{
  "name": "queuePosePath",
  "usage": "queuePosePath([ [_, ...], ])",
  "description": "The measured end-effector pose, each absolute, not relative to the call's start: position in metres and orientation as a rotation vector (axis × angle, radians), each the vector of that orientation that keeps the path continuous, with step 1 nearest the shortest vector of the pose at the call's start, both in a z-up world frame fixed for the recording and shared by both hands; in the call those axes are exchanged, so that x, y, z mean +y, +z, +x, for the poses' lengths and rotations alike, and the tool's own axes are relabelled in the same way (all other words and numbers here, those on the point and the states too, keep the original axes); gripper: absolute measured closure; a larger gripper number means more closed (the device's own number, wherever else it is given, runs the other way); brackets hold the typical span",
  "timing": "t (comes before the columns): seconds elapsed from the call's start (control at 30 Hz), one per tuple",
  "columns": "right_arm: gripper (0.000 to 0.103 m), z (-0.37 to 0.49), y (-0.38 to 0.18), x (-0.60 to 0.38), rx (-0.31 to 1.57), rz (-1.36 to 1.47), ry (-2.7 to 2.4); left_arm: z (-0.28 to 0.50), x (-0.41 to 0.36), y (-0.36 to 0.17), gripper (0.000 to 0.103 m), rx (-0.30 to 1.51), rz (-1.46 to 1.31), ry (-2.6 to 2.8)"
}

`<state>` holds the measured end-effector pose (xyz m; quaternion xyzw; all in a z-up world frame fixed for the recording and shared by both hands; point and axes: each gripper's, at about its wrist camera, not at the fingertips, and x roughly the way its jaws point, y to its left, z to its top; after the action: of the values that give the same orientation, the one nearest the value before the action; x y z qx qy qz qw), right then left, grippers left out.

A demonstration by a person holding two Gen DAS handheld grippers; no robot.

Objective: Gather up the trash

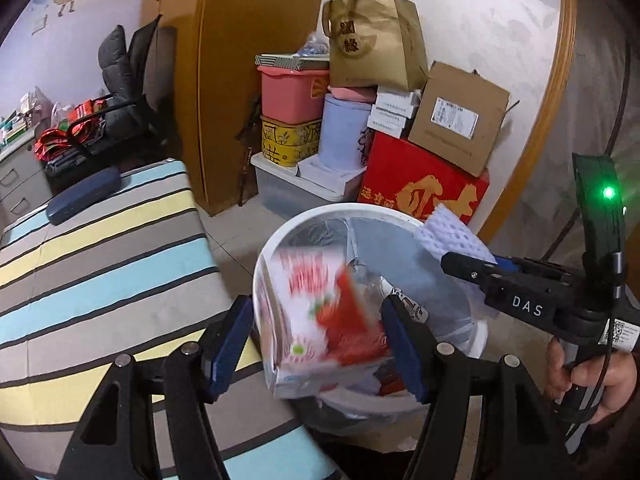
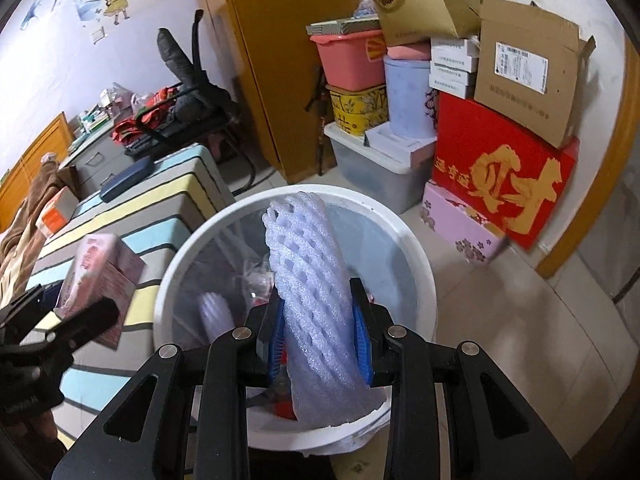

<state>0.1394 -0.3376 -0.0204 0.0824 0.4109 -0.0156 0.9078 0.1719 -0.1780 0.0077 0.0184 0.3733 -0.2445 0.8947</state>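
A white round trash bin [image 1: 288, 232] with a clear liner stands on the floor beside the bed; it also shows in the right wrist view [image 2: 400, 236]. My left gripper [image 1: 316, 344] is open over the bin, with a blurred pink and red carton [image 1: 316, 312] between its fingers, apparently falling. The right wrist view shows that carton [image 2: 100, 276] by the left gripper [image 2: 86, 314]. My right gripper [image 2: 318, 344] is shut on a white foam fruit net [image 2: 308, 276] above the bin. It also shows in the left wrist view [image 1: 460, 262], with the net [image 1: 452, 238].
A striped bed [image 1: 104, 264] lies left of the bin, with a dark blue case [image 1: 84, 194] on it. Stacked boxes, tubs and a red gift box [image 1: 420, 188] stand against the wall behind. A wooden wardrobe [image 1: 240, 80] stands at the back.
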Motion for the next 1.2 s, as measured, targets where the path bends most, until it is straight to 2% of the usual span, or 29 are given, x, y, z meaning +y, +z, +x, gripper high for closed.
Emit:
queuePosePath([
  [0.27, 0.070, 0.143, -0.030, -0.346, 0.878, 0.180, -0.066, 0.176, -0.196, 0.001, 0.033, 0.783, 0.048, -0.534],
  [0.37, 0.056, 0.144, -0.031, -0.346, 0.889, 0.158, -0.068, 0.177, -0.198, 0.001, 0.030, 0.793, 0.045, -0.521],
  [0.4, 0.044, 0.142, -0.031, -0.346, 0.888, 0.156, -0.068, 0.177, -0.195, 0.001, 0.030, 0.795, 0.042, -0.522],
  [0.43, 0.040, 0.142, -0.031, -0.346, 0.886, 0.158, -0.067, 0.177, -0.195, 0.001, 0.029, 0.797, 0.042, -0.522],
  [0.9, 0.040, 0.118, -0.017, -0.339, 0.810, 0.208, -0.080, 0.144, -0.175, 0.020, 0.028, 0.724, 0.055, -0.467],
  [1.2, 0.040, 0.068, -0.001, -0.304, 0.678, 0.168, -0.077, 0.100, -0.142, 0.025, 0.028, 0.670, 0.062, -0.382],
])
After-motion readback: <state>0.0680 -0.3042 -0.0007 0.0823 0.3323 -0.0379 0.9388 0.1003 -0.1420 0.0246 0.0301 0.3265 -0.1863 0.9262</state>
